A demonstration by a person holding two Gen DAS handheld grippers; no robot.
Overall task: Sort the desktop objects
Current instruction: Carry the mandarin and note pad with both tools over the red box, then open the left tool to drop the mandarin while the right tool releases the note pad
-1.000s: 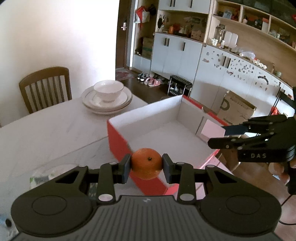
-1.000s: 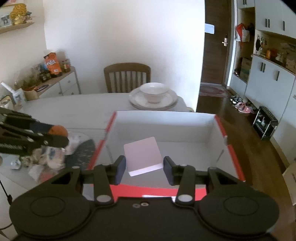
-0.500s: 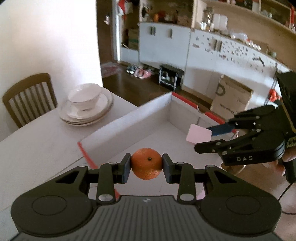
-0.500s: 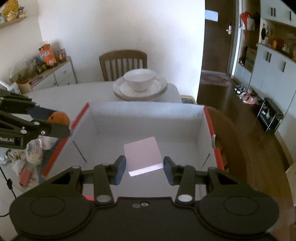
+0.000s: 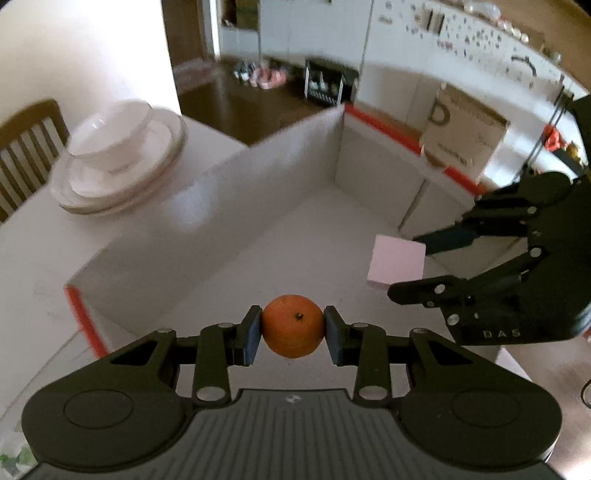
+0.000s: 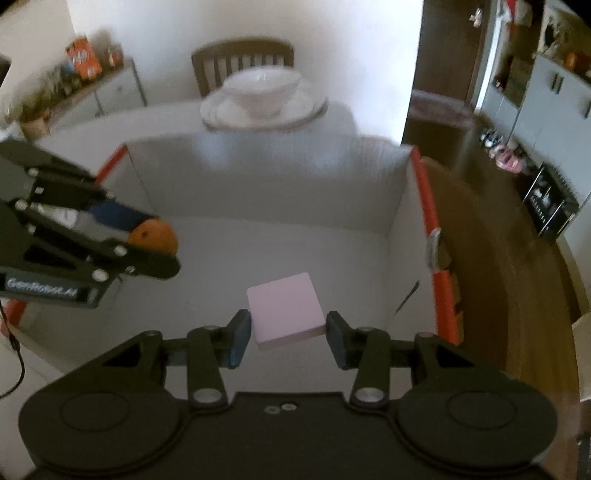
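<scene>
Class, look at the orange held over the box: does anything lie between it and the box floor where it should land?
Nothing visible does. The orange, clamped in the left gripper, hangs over bare box floor; the pink pad is off to its right.

1. White wall (image 6: pixel 240 26) behind a wooden chair (image 6: pixel 242 59).
2. Dark wood floor (image 5: pixel 236 99) beside white cabinets (image 5: pixel 406 85).
3. Low sideboard (image 6: pixel 114 88) at left, cluttered.

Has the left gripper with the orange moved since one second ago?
Yes. The left gripper carried the orange from outside the box's red edge to inside, over the box.
</scene>
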